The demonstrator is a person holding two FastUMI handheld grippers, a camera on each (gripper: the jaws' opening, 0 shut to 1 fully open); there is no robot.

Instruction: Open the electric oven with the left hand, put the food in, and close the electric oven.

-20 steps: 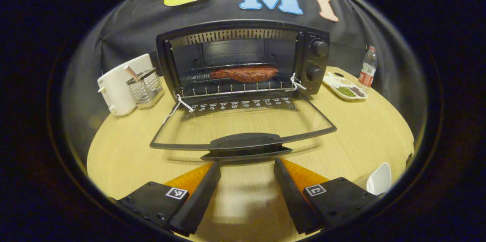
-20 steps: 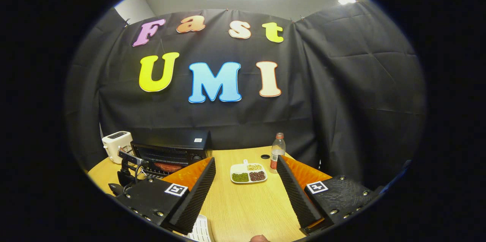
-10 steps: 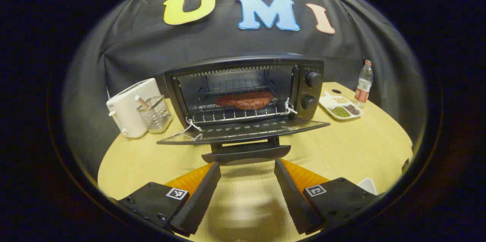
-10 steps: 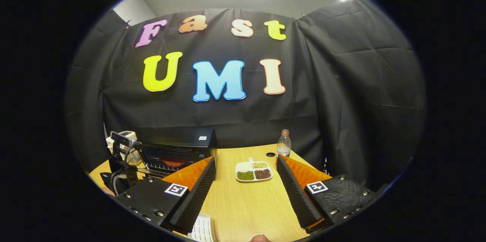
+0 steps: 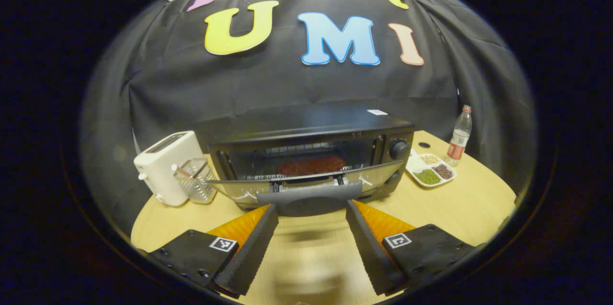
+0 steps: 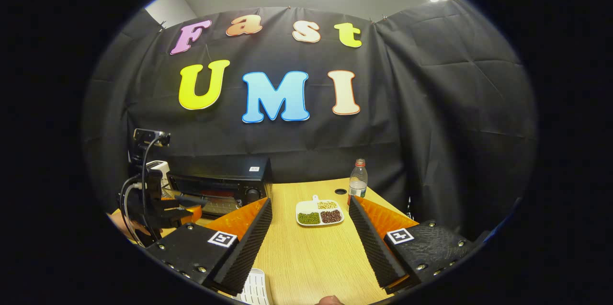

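Observation:
The black electric oven [image 5: 311,152] stands at the middle of the wooden table, and its glass door [image 5: 306,185] tilts up, partly shut. Through the gap above the door a brown slab of meat [image 5: 311,165] lies on the rack inside. My left gripper [image 5: 311,207] is open, its fingertips right under the door handle [image 5: 310,199]. My right gripper [image 6: 310,201] is open and holds nothing, hovering over the table to the right of the oven [image 6: 220,185]. In the right gripper view the left gripper [image 6: 165,207] stands at the oven's front, held by a hand [image 6: 122,223].
A white toaster [image 5: 165,168] and a wire holder [image 5: 194,183] stand left of the oven. A white sectioned dish of beans [image 5: 431,171] and a plastic bottle [image 5: 459,135] stand to its right. The black cloth wall closes in the back.
The oven door has swung up from lying flat open to partly shut, and my left gripper has risen with its handle. The right gripper has barely moved.

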